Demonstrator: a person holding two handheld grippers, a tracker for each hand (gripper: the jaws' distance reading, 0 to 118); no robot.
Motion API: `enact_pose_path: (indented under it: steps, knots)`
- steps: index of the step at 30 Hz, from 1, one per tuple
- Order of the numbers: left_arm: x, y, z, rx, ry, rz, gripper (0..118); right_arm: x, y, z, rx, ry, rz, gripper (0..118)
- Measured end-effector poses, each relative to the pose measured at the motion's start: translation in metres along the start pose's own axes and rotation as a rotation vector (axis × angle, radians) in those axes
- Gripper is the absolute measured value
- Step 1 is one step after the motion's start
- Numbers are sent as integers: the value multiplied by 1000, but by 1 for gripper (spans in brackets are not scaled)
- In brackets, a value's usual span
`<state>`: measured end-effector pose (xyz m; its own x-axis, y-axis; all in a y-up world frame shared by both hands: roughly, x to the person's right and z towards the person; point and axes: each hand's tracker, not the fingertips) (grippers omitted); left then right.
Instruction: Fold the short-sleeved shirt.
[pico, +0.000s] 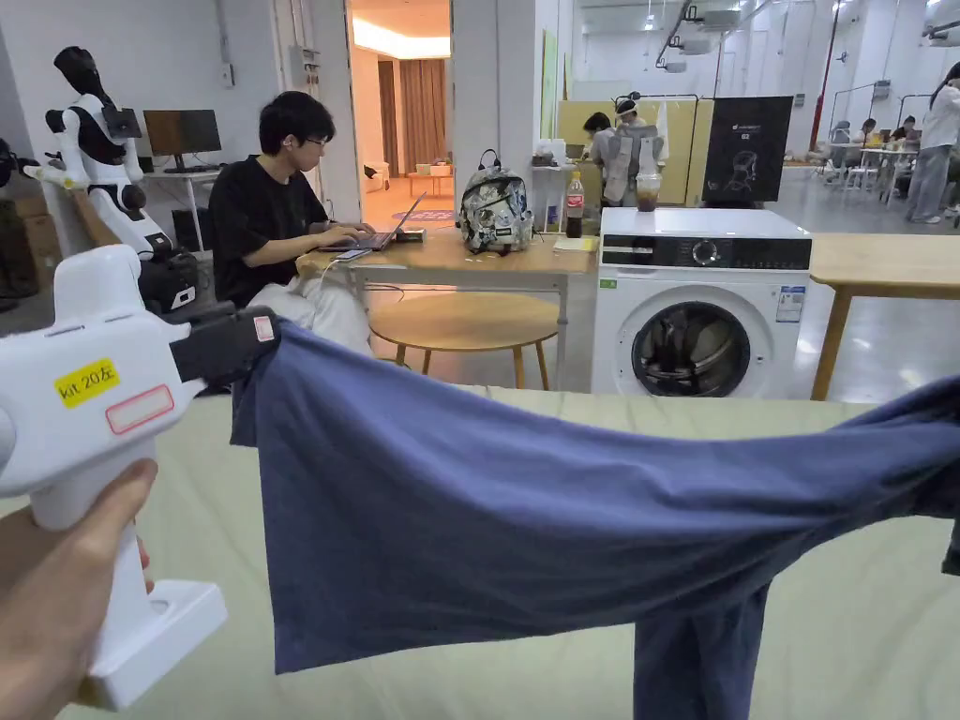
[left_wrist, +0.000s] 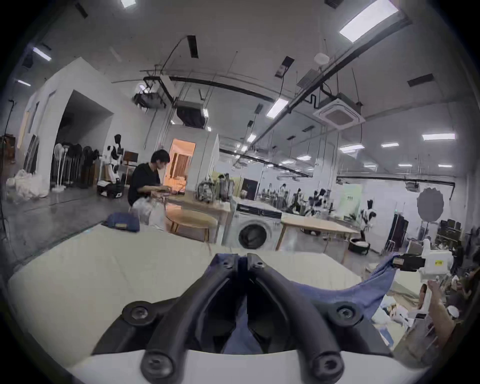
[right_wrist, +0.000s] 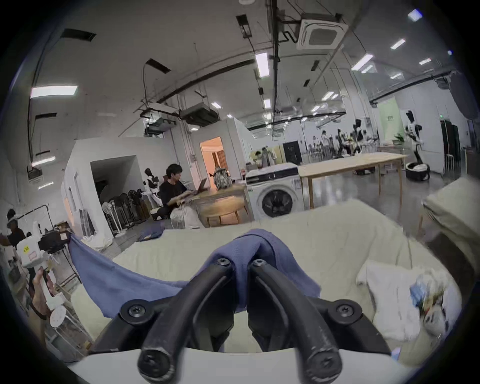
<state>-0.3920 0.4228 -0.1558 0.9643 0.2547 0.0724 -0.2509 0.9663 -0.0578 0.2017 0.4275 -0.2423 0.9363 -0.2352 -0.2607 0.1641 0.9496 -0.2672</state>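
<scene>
Holding the blue shirt (pico: 525, 506) stretched above the counter (pico: 844, 637), my left gripper (left_wrist: 242, 259) and right gripper (right_wrist: 241, 262) each clamp an edge. Toward six o'clock a loose part dangles, so it could bunch underneath when lowered.

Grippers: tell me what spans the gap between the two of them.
The blue shirt hangs stretched between the left gripper and the right gripper, over the pale table, in the head view.
</scene>
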Motion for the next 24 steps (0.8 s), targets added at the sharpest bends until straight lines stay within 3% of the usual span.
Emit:
enact_pose_path:
  steps: [4, 7, 16, 20, 24]
  knots:
    - [0, 31, -28, 41, 18, 49, 0, -9, 47, -36, 35, -35, 38, 6]
    - [-3, 37, -49, 64, 37, 81, 0, -14, 68, -63, 55, -53, 16, 6]
    - [-3, 50, -140, 3, 88, 34, 0, -19, 92, -151, 64, -96, 38, 6]
    - [-16, 5, -179, -120, 123, 34, 0, -8, 67, -187, 4, -106, 25, 6]
    - [-34, -76, -191, -222, 115, 111, 0, 9, -6, -205, -115, -115, 35, 6]
